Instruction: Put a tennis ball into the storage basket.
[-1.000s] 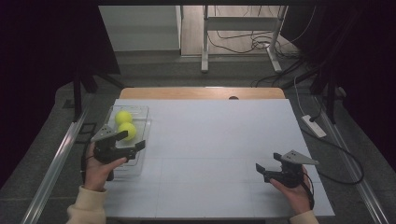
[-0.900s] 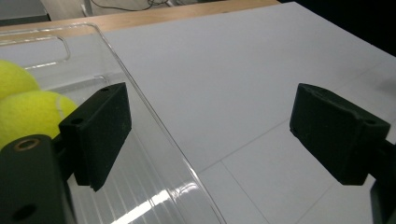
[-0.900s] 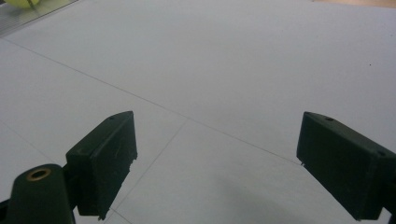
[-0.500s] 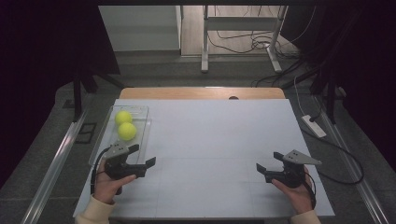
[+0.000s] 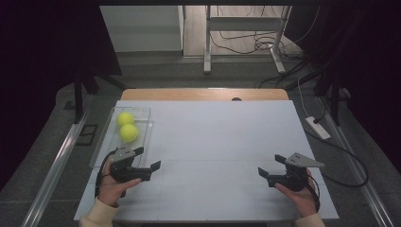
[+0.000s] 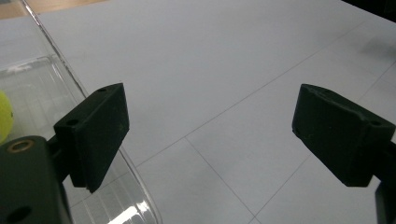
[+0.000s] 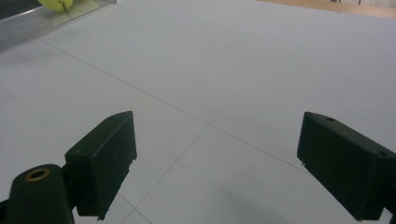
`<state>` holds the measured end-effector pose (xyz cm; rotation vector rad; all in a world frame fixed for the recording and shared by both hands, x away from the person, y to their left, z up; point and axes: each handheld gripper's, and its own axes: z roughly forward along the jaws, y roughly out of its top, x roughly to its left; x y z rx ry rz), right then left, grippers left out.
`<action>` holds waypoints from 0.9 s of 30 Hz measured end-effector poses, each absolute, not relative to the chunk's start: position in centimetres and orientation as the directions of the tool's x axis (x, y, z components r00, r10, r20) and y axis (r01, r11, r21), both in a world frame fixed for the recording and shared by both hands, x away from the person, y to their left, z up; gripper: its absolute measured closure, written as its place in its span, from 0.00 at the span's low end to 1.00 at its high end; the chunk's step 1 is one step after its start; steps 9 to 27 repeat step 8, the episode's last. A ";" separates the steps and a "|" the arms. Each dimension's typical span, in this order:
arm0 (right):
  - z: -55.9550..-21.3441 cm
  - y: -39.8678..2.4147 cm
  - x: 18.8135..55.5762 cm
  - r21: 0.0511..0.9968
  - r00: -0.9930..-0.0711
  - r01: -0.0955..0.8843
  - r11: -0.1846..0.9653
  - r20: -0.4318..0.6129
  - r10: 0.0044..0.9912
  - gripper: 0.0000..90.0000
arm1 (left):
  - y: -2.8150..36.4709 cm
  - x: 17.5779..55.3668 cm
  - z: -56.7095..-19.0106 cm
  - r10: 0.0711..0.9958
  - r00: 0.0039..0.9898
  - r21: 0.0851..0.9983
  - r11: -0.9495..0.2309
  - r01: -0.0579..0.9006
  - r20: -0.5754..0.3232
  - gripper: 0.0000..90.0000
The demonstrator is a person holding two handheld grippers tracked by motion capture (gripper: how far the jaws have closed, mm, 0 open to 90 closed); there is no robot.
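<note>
Two tennis balls [image 5: 126, 126] in a clear tray [image 5: 104, 144] at the table's [image 5: 217, 142] left edge, left gripper [image 5: 146, 159] just beside the tray, jaws spread wide and empty after opening, right gripper [image 5: 271, 165] well apart, likewise released

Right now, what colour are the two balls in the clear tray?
Yellow-green, like tennis balls; both lie in the clear tray. The high view shows them best.

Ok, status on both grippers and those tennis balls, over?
Left gripper open, empty, beside the tray. Right gripper open, empty, over bare table. Two tennis balls in tray. Nothing in the way.
</note>
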<state>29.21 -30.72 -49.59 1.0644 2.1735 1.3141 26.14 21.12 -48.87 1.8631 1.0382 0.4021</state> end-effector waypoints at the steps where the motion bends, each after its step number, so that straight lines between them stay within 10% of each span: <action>1: -49.6 -30.7 29.2 0.872 -0.638 0.407 0.273 0.058 0.768 0.13 | 21.2 26.2 -48.9 0.796 0.587 0.846 -0.205 0.492 -0.149 0.14; 27: -49.6 -30.8 29.3 0.873 -0.637 0.410 0.264 0.067 0.768 0.13 | 21.0 26.3 -49.0 0.795 0.589 0.844 -0.208 0.495 -0.149 0.14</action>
